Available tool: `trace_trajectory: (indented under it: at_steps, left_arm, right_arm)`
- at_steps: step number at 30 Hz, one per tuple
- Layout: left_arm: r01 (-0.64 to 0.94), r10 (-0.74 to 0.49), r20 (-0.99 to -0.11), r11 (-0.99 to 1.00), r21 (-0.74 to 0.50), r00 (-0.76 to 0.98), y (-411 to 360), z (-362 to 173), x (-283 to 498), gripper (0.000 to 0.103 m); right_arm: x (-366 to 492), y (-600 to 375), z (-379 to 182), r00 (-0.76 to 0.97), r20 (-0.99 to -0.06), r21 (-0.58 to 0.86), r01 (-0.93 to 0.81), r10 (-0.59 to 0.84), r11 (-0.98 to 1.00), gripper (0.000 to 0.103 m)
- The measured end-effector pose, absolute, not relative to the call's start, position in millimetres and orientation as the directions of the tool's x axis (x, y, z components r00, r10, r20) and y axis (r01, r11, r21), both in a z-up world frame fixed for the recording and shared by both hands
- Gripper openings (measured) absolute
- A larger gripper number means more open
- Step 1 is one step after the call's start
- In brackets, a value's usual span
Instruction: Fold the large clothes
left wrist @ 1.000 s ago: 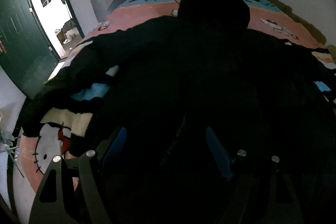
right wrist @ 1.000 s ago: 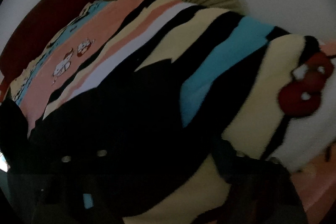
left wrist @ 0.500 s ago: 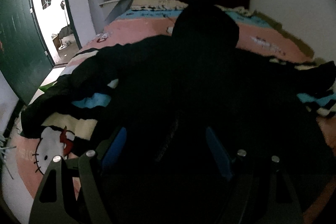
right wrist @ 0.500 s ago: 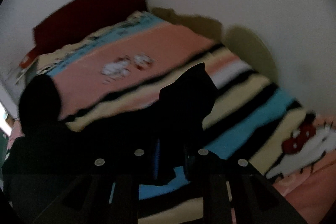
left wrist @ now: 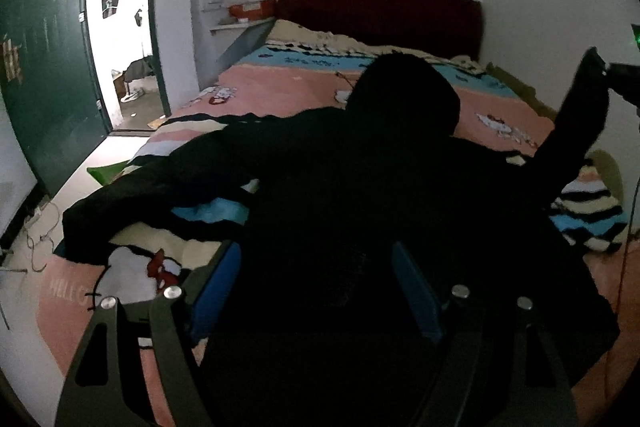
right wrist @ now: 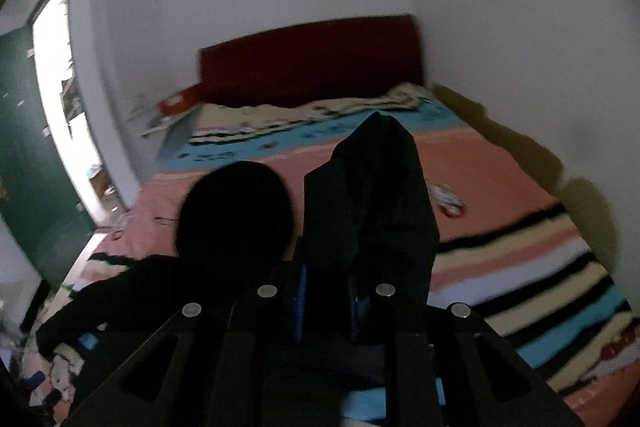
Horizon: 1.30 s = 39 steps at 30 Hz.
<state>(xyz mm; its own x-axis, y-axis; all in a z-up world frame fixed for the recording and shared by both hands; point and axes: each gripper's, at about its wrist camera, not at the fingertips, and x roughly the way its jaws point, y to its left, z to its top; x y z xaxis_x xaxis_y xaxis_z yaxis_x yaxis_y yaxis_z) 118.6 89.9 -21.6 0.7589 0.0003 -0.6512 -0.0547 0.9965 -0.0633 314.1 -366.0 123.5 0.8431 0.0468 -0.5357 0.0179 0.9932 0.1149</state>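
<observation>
Right gripper [right wrist: 326,301] jaws grip the black jacket's [left wrist: 360,195] raised sleeve [right wrist: 372,195]; left gripper [left wrist: 316,287] jaws gape over its hem, body stretching ahead.

Black jacket [left wrist: 340,187] sprawls on bed [left wrist: 280,87], right sleeve [left wrist: 576,131] lifted.

Room dim overall. Daylight enters only through the open doorway [left wrist: 120,39], blown out to white. Black jacket [left wrist: 360,187] reads as a near-featureless silhouette, folds lost. White wall [right wrist: 500,7] grey, softly shadowed. Right wrist view smeared by motion blur; left sharper. Heavy fisheye bending and dark vignette at edges.
</observation>
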Motion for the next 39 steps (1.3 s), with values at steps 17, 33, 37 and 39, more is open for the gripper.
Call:
trace_trajectory:
  at_steps: [17,33,37,39]
  left_arm:
    - [-0.182,0.089,-0.651,0.98,-0.078,0.754,143.8,-31.5,109.2,0.077]
    - [-0.246,0.135,-0.663,0.966,-0.077,0.736,160.4,-44.1,107.8,0.077]
    - [-0.252,0.144,-0.657,0.965,-0.072,0.74,159.1,-39.3,105.6,0.077]
    - [-0.251,0.138,-0.646,0.964,-0.086,0.751,157.6,-33.7,103.8,0.077]
  right_arm:
    - [351.3,-139.7,87.2,0.743,-0.581,0.105,-0.336,0.332,0.936,0.014]
    - [346.8,-11.2,-77.2,0.493,-0.817,0.028,-0.484,0.299,0.875,0.014]
    - [338.8,-1.4,-90.4,0.481,-0.832,0.001,-0.498,0.277,0.867,0.023]
    - [334.7,-8.2,-82.1,0.466,-0.816,0.075,-0.501,0.341,0.862,0.041]
